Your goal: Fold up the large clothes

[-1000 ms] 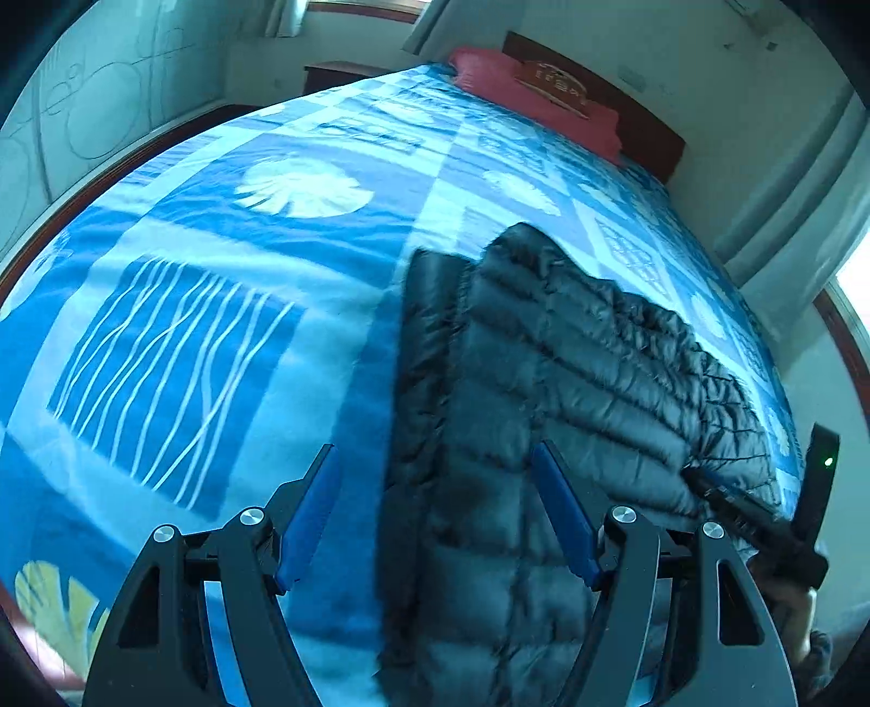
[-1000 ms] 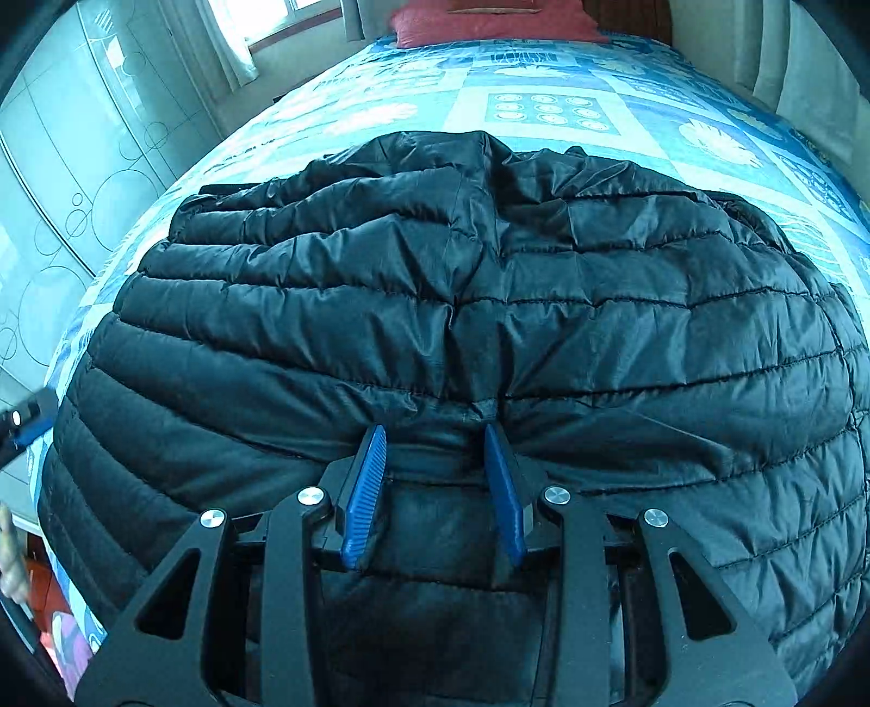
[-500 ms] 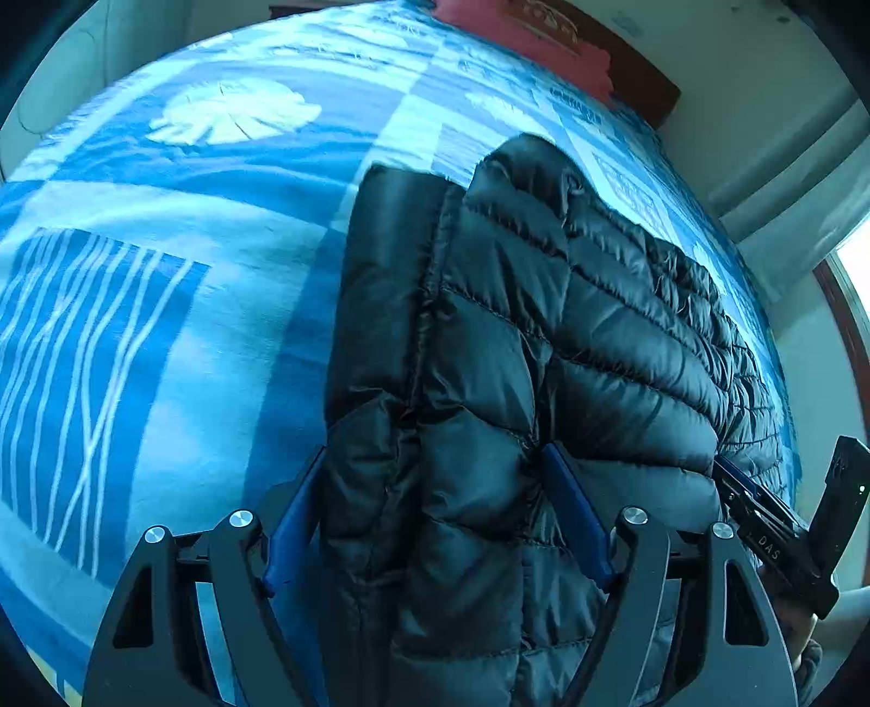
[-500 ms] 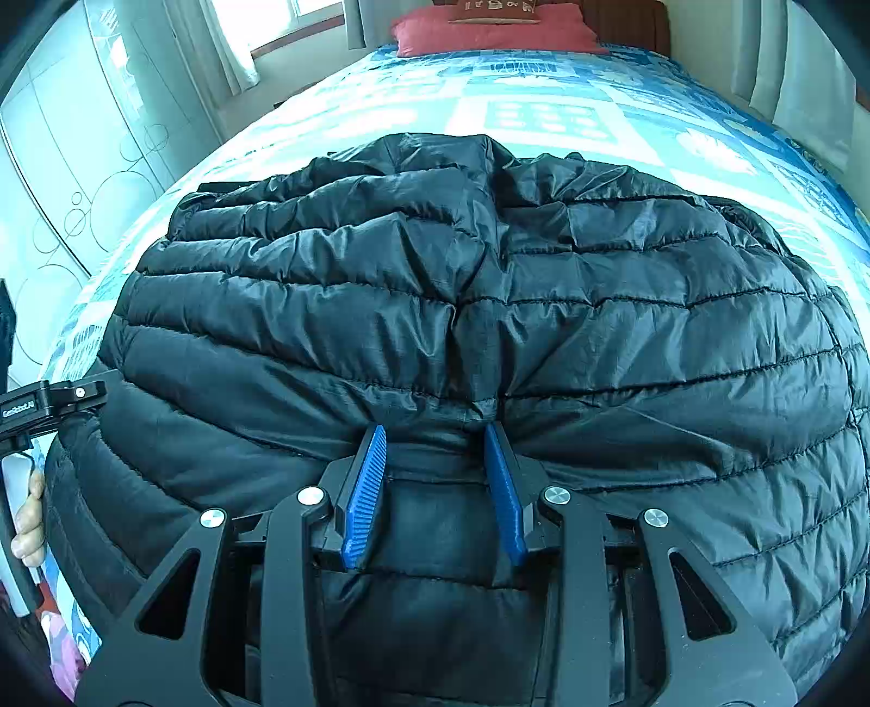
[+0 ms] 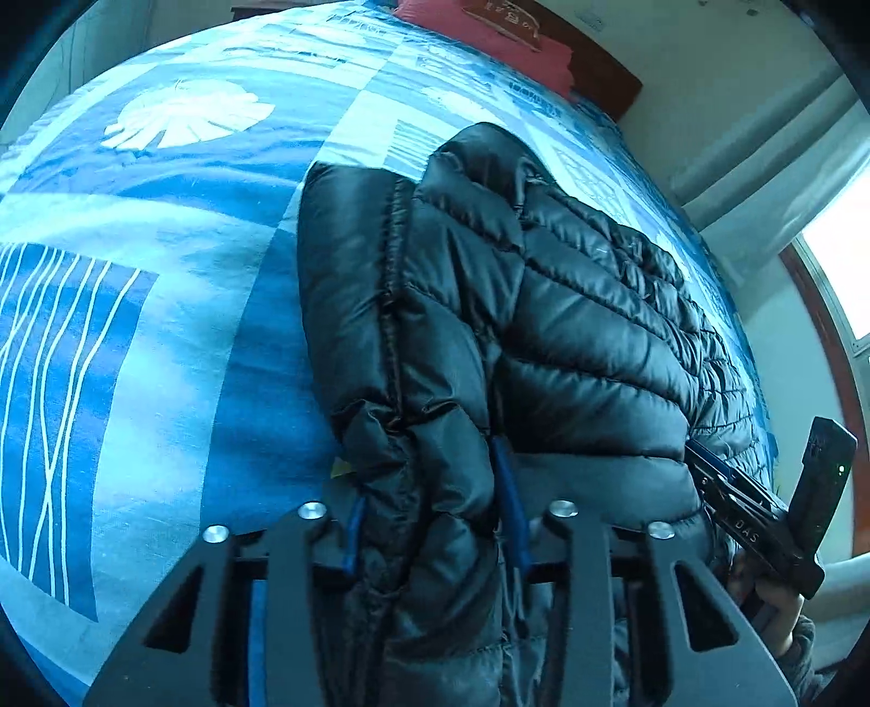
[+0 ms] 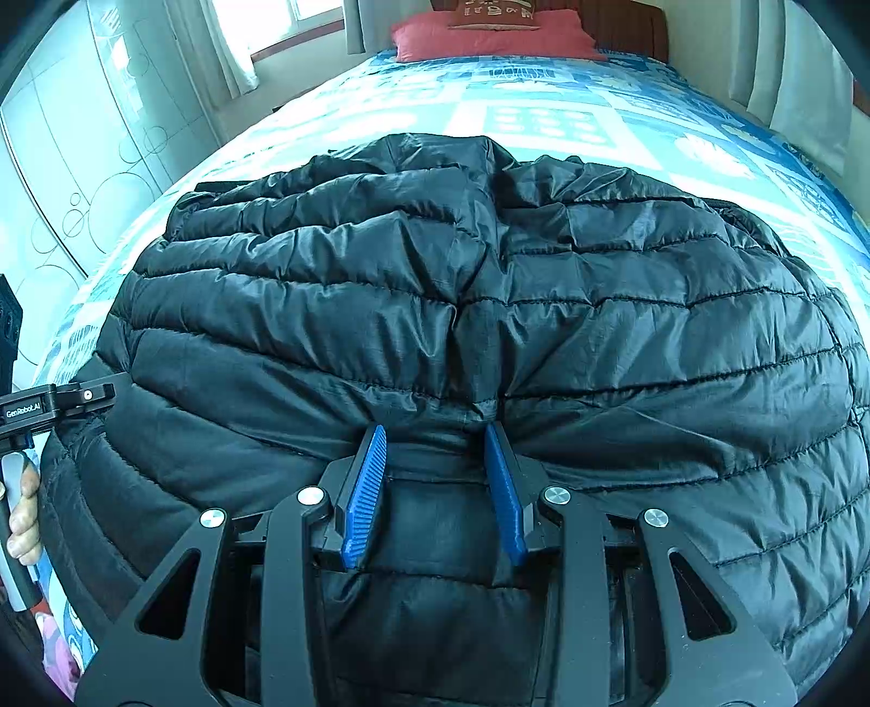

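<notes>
A black puffer jacket lies spread on the blue patterned bedspread. My left gripper sits at the jacket's near left edge. Its jaws are closing, and a bunched fold of that edge bulges between the blue pads, which press on it. In the right wrist view the jacket fills most of the frame. My right gripper is shut on a pinch of the jacket's near hem. The right gripper's body shows at the left view's right edge. The left one and a hand show at the right view's left edge.
A red pillow lies against the dark headboard at the far end of the bed. Pale wardrobe doors stand along the left side. Curtains hang at the right. Bare bedspread stretches left of the jacket and beyond it.
My left gripper came down over the jacket's left edge and its wide jaws narrowed onto a fold of it. The right gripper kept its pinch on the hem and stayed put.
</notes>
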`<state>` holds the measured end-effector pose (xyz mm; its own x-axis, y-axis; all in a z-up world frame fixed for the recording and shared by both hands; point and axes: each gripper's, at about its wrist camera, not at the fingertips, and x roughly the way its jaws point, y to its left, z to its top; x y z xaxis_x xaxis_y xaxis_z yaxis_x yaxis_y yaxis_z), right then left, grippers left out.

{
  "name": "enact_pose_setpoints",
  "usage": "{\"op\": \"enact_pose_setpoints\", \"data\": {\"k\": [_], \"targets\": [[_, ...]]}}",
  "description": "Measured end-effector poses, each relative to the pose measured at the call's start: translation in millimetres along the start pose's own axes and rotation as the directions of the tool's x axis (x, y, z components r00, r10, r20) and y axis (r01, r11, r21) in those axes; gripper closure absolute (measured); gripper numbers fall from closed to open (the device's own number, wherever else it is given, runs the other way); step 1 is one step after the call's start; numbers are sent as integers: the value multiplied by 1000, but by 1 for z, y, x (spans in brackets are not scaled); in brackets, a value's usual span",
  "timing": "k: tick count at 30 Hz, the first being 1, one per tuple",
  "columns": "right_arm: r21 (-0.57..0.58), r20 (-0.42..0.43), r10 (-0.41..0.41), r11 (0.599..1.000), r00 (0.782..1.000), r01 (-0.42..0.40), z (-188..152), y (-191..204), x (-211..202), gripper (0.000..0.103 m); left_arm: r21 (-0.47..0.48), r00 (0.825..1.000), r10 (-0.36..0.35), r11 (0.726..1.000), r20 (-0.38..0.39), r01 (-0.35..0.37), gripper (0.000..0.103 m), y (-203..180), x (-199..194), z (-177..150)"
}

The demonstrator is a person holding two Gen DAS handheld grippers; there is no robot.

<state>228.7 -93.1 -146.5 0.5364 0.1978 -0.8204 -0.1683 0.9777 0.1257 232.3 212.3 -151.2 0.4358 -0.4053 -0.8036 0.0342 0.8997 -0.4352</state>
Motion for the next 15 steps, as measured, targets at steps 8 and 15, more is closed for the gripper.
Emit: {"op": "enact_pose_setpoints", "data": {"k": [8, 15], "targets": [[-6, 9, -5, 1000, 1000, 5, -2, 0, 2, 66, 32, 998, 51, 998, 46, -53, 79, -22, -9, -3], [-3, 24, 3, 1000, 1000, -3, -1, -1, 1, 66, 52, 992, 41, 997, 120, -48, 83, -48, -47, 3]]}}
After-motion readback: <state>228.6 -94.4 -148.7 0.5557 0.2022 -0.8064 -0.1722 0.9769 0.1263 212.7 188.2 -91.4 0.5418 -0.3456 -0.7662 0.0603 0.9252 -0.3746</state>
